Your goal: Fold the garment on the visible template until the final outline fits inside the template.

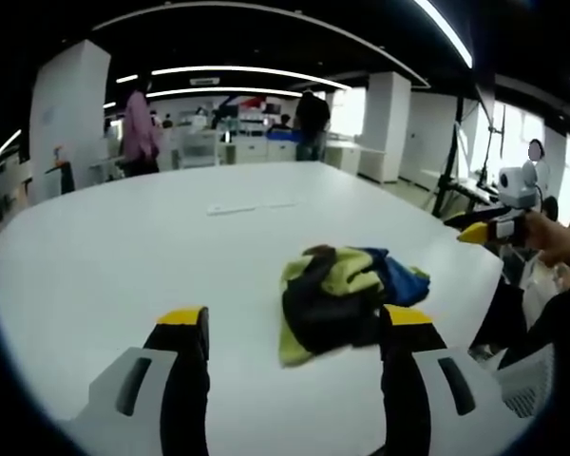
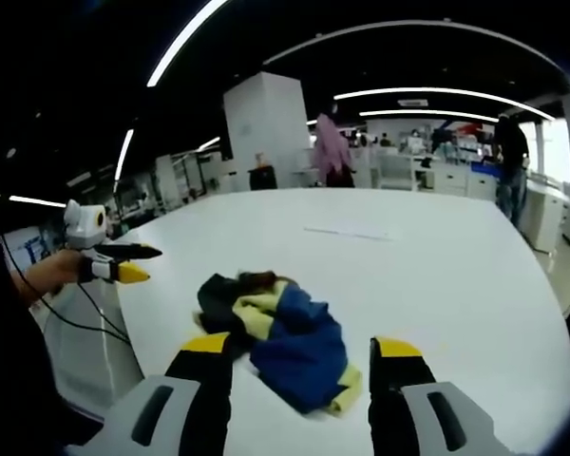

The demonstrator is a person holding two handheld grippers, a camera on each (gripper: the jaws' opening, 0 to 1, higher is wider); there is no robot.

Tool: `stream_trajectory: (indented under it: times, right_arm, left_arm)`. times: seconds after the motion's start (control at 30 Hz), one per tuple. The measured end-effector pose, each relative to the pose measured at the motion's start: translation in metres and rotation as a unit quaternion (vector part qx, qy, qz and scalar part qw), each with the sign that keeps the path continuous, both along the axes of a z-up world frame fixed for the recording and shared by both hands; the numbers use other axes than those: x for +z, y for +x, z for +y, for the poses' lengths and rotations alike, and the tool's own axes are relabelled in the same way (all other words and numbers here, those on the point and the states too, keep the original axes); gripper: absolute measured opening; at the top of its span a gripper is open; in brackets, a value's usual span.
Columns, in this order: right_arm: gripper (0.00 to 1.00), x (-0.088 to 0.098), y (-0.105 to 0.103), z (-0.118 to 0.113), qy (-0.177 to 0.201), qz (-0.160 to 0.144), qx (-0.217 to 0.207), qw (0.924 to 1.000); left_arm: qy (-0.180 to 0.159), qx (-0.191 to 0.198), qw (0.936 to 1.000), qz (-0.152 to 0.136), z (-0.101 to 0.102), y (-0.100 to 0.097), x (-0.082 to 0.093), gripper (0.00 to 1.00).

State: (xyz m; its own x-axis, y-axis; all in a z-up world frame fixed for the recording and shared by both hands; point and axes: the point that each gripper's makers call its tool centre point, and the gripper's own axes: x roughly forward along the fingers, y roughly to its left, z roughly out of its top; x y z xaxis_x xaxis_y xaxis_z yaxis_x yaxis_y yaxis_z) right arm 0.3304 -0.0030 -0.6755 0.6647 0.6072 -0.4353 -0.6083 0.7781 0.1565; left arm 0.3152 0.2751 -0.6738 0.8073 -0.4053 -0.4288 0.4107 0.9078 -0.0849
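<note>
A crumpled garment [image 1: 337, 290] in yellow-green, black and blue lies in a heap on the white table [image 1: 123, 247]. My left gripper [image 1: 295, 321] is open just before it, and its right jaw overlaps the heap's near edge. In the right gripper view the garment [image 2: 280, 332] sits between and just ahead of the wide-apart jaws of my right gripper [image 2: 302, 347], which is open and holds nothing. A hand holds the right gripper [image 1: 489, 228] off the table's right side. The left gripper [image 2: 123, 262] hovers at the table's left edge. A faint pale strip [image 1: 252, 206] marks the table farther back.
The table's rounded edge runs close behind the garment on the right [image 1: 475, 285]. A dark tripod [image 1: 448, 176] stands beyond it. Two people [image 1: 138, 133] stand far back among desks and white pillars [image 1: 71, 114]. A cable [image 2: 85, 318] hangs under the left gripper.
</note>
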Motion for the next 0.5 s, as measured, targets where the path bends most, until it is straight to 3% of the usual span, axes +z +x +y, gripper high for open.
stream_trajectory:
  times: [0.5]
  right_arm:
    - [0.47,-0.01,0.011,0.017,-0.007,0.009,0.02,0.9997]
  left_arm:
    - [-0.003,-0.015,0.9999,0.005,-0.006,0.014,-0.005,0.64]
